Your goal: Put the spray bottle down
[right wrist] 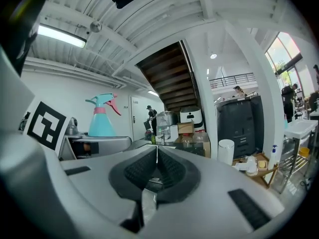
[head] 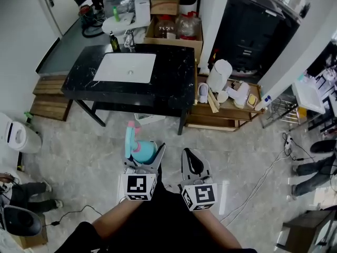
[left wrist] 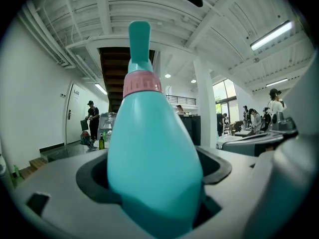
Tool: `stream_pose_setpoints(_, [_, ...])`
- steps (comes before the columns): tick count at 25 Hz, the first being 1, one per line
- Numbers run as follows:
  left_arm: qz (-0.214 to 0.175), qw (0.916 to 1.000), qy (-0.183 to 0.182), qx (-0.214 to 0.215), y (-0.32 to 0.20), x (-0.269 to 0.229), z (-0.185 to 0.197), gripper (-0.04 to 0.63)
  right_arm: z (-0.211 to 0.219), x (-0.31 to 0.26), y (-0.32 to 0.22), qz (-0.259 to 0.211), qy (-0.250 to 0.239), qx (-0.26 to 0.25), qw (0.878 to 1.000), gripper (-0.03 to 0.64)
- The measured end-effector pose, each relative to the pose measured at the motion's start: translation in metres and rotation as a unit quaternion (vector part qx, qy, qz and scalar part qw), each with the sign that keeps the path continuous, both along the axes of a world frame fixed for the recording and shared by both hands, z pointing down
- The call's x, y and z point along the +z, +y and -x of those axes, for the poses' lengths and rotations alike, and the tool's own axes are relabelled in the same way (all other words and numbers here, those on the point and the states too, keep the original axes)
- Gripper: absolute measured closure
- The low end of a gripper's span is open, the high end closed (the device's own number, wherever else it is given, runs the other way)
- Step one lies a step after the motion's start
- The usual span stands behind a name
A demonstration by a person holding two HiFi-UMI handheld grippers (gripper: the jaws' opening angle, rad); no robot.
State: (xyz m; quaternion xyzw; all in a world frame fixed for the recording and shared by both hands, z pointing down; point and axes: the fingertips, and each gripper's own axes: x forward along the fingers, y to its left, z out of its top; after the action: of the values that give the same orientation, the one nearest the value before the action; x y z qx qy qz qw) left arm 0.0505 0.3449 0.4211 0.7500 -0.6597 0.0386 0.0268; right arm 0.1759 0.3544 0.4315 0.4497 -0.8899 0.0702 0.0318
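Observation:
The spray bottle is teal with a pink collar and a pink trigger. It stands upright between the jaws of my left gripper, over the floor in front of the black counter. In the left gripper view its teal body fills the space between the dark pads, and my left gripper is shut on it. My right gripper is just to its right, shut with nothing in it. In the right gripper view, that gripper's ribbed pads meet, and the bottle shows at the left.
A black marble counter with a white sink and a small green bottle stands ahead. A low wooden platform carries a white jug and small items at the right. A white bin is at the left. Cables cross the floor, and people's legs show at both edges.

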Motion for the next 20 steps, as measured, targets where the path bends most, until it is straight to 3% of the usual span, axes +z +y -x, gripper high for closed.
stream_pose_setpoints(11, [0.002, 0.9996, 0.01, 0.026, -0.062, 0.011, -0.003, 0.152, 0.015, -0.002, -0.061, -0.015, 0.016, 0.0, 1.0, 0.6])
stream_pose_setpoints(20, [0.018, 0.9986, 0.02, 0.046, -0.162, 0.02, 0.037, 0.152, 0.063, -0.001, -0.162, -0.025, 0.02, 0.003, 0.999, 0.6])
